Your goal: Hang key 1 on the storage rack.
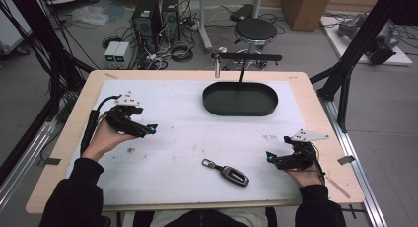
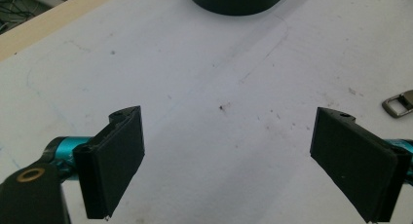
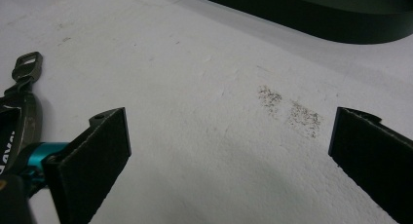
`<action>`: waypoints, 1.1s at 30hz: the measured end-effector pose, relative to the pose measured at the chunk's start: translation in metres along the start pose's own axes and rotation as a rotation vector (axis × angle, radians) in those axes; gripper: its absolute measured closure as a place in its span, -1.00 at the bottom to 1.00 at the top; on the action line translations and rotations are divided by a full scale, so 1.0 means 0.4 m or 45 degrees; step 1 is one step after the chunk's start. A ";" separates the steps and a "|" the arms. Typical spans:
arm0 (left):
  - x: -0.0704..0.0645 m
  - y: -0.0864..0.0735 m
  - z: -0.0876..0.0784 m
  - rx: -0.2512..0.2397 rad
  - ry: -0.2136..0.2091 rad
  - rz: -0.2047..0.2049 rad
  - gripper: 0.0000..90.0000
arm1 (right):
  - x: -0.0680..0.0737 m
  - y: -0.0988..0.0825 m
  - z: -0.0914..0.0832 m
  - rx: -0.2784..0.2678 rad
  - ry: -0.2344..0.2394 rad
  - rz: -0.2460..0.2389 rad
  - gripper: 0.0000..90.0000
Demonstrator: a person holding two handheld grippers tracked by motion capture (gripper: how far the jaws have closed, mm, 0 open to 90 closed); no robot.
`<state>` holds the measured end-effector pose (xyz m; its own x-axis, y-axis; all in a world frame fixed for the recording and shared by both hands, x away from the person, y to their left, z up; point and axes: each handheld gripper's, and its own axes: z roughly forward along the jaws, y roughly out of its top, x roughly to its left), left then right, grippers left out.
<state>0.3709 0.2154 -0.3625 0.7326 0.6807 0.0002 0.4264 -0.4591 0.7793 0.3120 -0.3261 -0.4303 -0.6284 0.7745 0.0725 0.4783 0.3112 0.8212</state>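
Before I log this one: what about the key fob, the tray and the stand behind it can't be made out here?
- Key fob: buttons and lettering too small in the high view; cut off by the left edge in the right gripper view, by the right edge in the left gripper view.
- Black tray: its inside is cut off by the top edge in both gripper views.
- Item hanging from the stand: too small to identify.

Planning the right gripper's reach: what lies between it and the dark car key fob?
Bare white mat, by the high view, between right gripper and fob.
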 end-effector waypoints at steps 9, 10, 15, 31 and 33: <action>-0.008 -0.084 -0.030 -0.021 -0.034 -0.037 -0.71 | 0.002 0.000 0.002 0.006 -0.003 0.007 -0.98; -0.010 -0.093 -0.034 -0.035 -0.039 -0.030 -0.71 | 0.001 0.000 0.002 0.006 -0.002 0.007 -0.98; -0.014 -0.137 -0.054 -0.068 -0.034 -0.031 -0.71 | 0.002 0.000 0.002 0.005 -0.004 0.008 -0.98; -0.005 -0.265 -0.112 -0.111 -0.030 -0.151 -0.71 | 0.011 0.000 0.007 0.020 0.008 -0.002 -0.98; -0.006 -0.276 -0.113 -0.119 -0.018 -0.166 -0.71 | 0.011 0.001 0.009 0.029 0.014 -0.004 -0.98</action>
<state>0.2980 0.2901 -0.4203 0.6818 0.7228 -0.1127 0.4675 -0.3121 0.8270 0.3116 -0.3209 -0.4318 -0.6366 0.7674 0.0764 0.4901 0.3261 0.8084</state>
